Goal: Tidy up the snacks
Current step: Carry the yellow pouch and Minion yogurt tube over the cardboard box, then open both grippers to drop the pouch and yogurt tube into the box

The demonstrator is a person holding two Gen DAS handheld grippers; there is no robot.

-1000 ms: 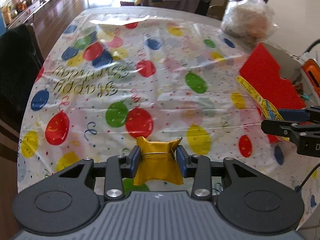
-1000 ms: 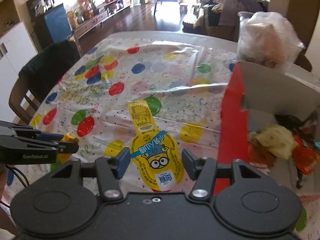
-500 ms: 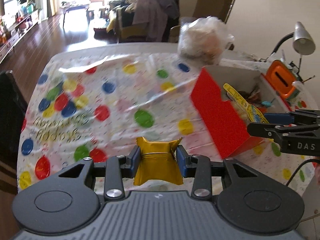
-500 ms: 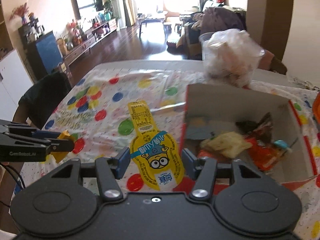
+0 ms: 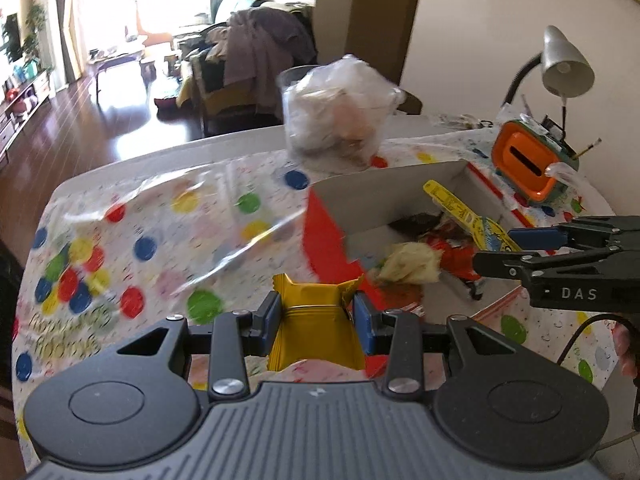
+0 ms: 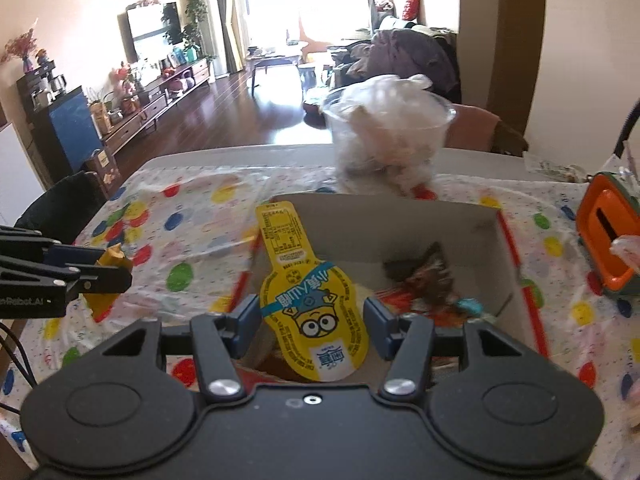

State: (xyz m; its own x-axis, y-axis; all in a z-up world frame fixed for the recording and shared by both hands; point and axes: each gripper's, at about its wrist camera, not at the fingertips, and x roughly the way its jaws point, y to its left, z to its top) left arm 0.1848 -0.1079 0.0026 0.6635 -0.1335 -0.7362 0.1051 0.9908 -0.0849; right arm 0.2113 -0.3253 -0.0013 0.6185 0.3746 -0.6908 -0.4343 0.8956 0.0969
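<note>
Here the gold snack packet [image 5: 316, 330] was seen pinched between the blue pads of the left claw [image 5: 316, 320], at the lower middle of the left wrist frame, its crimped top edge standing up past the pads. The left claw was pressed tight on it, squeezing the foil at the waist. Just beyond it, toward the right of the frame, the open red box [image 5: 384, 204] was found on the table [image 5: 168, 208], with loose wrappers lying inside.

In the right wrist frame the yellow cartoon snack pack [image 6: 310, 300] was held in the right claw [image 6: 310, 326], lower middle of the frame, with its narrow neck pointing up over the near edge of the red box [image 6: 400, 216]. The right claw was half spread, its pads gripping the wide round end of the pack on both sides.

Chinese characters and a goggle-eyed cartoon figure were printed on the pack, upside down to the camera; the small print could not be read. "DAS" was read on the right claw's body [image 5: 578, 294] in the left wrist frame, and part of a word ending "Robot.AI" on the left claw [image 6: 28, 302] at the left edge of the right wrist frame.
</note>
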